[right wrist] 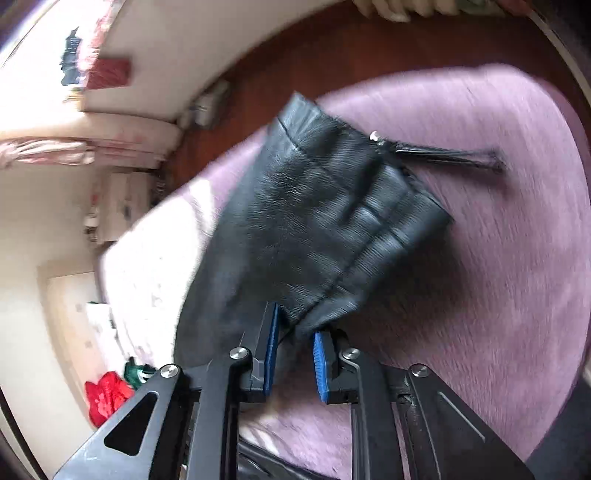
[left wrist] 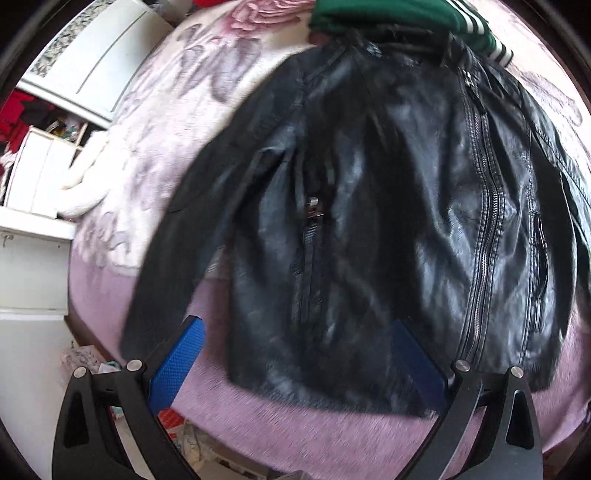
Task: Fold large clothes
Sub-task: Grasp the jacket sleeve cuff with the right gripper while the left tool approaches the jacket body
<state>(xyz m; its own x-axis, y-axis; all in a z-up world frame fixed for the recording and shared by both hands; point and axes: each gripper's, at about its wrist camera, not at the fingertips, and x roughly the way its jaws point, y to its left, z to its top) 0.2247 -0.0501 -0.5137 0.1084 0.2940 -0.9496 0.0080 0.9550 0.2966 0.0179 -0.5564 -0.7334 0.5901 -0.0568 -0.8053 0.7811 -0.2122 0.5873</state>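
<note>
A black leather jacket (left wrist: 369, 192) lies face up on a pink bedspread (left wrist: 295, 424), zipper closed, its left sleeve spread out toward the bed's edge. My left gripper (left wrist: 299, 354) is open and empty, hovering above the jacket's hem. In the right wrist view, my right gripper (right wrist: 295, 339) is shut on the jacket's sleeve cuff (right wrist: 317, 221) and holds it lifted above the bedspread (right wrist: 480, 277). The cuff's zipper pull (right wrist: 375, 136) shows at the far end.
A green garment with white stripes (left wrist: 406, 14) lies beyond the jacket's collar. A white fluffy item (left wrist: 88, 184) sits at the bed's left edge beside white furniture (left wrist: 33, 177). Red cloth (right wrist: 107, 398) lies on the floor at the left.
</note>
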